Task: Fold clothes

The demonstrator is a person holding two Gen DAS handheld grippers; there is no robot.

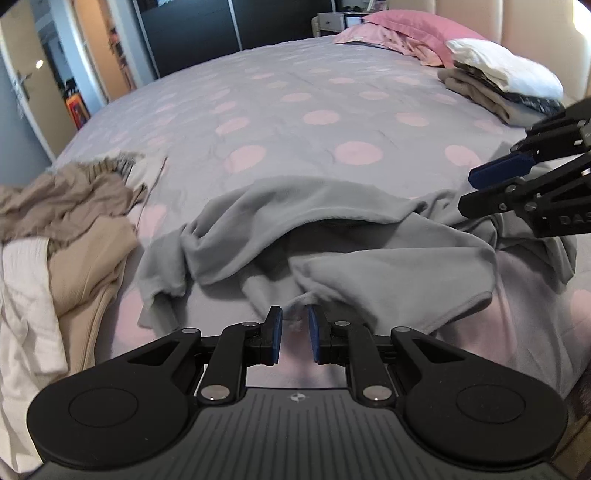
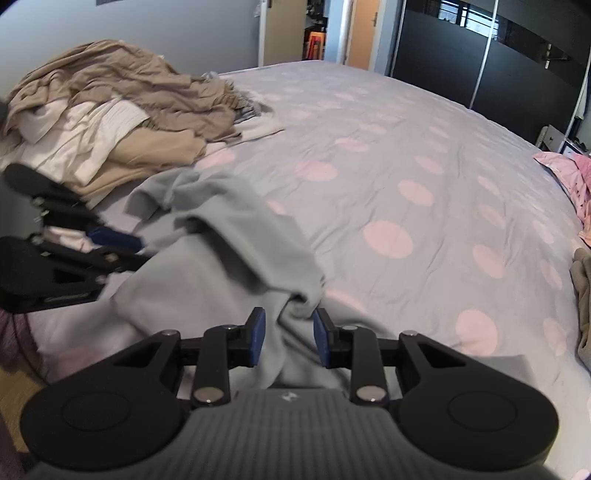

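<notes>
Item: grey garment (image 1: pixel 369 254), a soft fleece-like top, lying crumpled on the dotted duvet (image 1: pixel 295 110) near the bed's front edge.
Handling: judged light, limp and non-slippery; it will sag and bunch, so it wants two spread holds on a hem or on the shoulders.
Left gripper (image 1: pixel 294 334): jaws slightly parted, nothing pinched; the garment's near edge lies just ahead of the tips.
Right gripper (image 2: pixel 288 334): jaws open, a ridge of grey cloth between them, pads not pressing on it.
Unfolded stock: beige and white heap (image 2: pixel 110 110), to the left.
Finished stock: folded stack (image 1: pixel 498 85) by the pink pillow (image 1: pixel 413 26).
Progress: garment not yet flattened.
</notes>
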